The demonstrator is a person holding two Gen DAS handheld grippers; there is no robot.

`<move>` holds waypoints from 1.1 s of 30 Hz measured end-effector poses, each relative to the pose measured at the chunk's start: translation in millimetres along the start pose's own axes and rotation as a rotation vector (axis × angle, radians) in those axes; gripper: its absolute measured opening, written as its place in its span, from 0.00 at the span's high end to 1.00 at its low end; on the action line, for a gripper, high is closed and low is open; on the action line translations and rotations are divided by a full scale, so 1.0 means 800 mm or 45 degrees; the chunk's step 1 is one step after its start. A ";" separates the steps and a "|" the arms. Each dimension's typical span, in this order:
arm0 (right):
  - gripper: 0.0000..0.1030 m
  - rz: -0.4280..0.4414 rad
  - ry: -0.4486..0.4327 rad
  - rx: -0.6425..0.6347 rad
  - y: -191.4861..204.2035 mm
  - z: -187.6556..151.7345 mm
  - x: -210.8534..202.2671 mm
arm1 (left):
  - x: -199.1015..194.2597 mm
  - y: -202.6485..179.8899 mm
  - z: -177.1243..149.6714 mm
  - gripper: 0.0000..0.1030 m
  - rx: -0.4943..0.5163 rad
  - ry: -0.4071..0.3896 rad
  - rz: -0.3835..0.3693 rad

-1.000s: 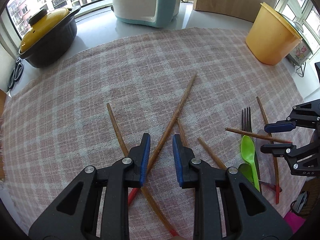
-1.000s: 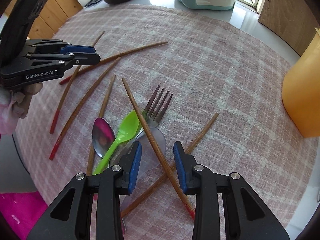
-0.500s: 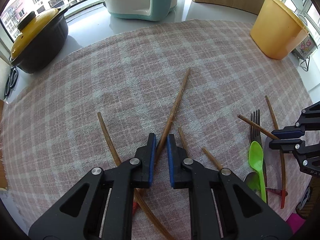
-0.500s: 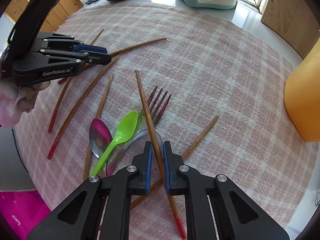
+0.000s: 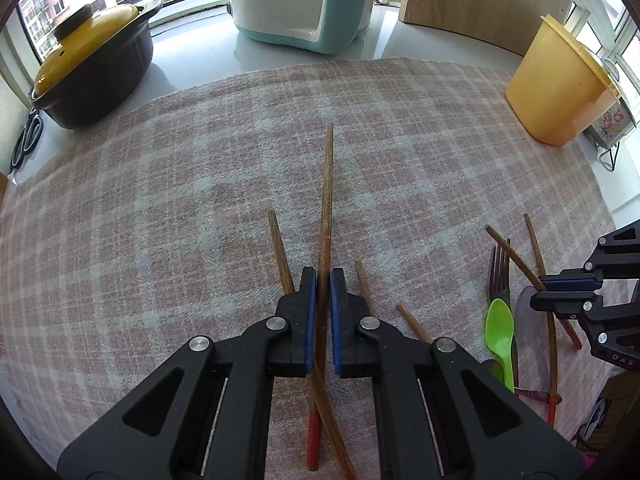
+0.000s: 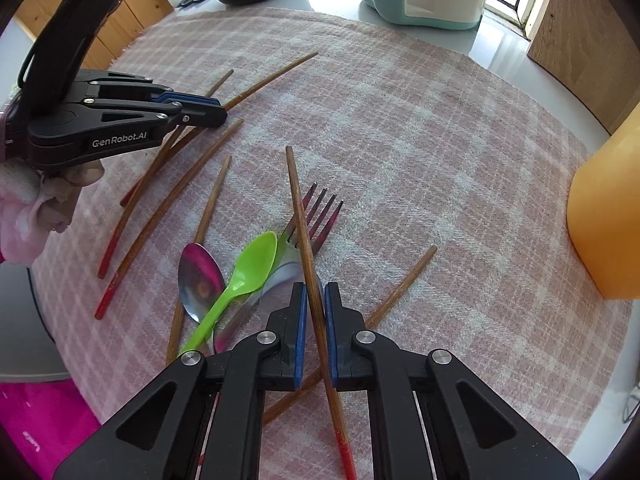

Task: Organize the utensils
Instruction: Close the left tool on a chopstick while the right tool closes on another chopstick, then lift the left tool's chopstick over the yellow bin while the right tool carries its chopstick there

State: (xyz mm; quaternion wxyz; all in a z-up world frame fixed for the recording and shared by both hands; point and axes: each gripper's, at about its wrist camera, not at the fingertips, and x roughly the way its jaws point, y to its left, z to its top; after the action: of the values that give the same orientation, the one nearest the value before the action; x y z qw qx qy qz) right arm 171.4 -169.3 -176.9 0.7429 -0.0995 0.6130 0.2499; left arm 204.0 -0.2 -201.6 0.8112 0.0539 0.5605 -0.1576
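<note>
My left gripper [image 5: 322, 276] is shut on a brown chopstick [image 5: 327, 200] with a red end, held pointing away over the pink checked cloth [image 5: 200, 200]. My right gripper [image 6: 315, 290] is shut on another red-tipped chopstick [image 6: 299, 208], lifted over a fork [image 6: 320, 216], a green plastic spoon [image 6: 244, 276] and a metal spoon [image 6: 198, 280]. Several more chopsticks [image 6: 176, 200] lie loose on the cloth. The left gripper also shows in the right wrist view [image 6: 218, 114], the right one in the left wrist view [image 5: 538, 292].
A black pot with a yellow lid [image 5: 92, 68] stands far left, a white and teal appliance [image 5: 304, 0] at the back, an orange lidded container [image 5: 560, 84] far right. Scissors [image 5: 26, 140] lie at the left edge.
Both grippers have closed, each on a chopstick, and lifted them. The left chopstick has swung from a slant to pointing straight ahead.
</note>
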 end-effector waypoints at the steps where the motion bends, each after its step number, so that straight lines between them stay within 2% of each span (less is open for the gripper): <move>1: 0.95 0.009 -0.010 0.011 -0.002 -0.003 -0.004 | -0.004 0.001 -0.002 0.96 -0.003 -0.008 0.000; 12: 0.95 -0.001 -0.147 0.070 -0.010 -0.026 -0.049 | -0.063 0.006 -0.011 0.96 -0.073 -0.127 -0.049; 22: 0.95 -0.046 -0.322 0.181 -0.035 -0.058 -0.114 | -0.104 -0.015 0.003 0.96 -0.097 -0.257 -0.099; 33: 0.95 -0.137 -0.500 0.288 -0.071 -0.068 -0.175 | -0.139 -0.062 0.027 0.96 -0.101 -0.412 -0.189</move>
State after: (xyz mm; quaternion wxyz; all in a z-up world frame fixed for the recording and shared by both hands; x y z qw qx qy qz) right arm 135.1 -278.0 -63.9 0.8666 0.0021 0.4746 0.1542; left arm 171.8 -31.1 -86.3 0.8784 -0.0455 0.4310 -0.2013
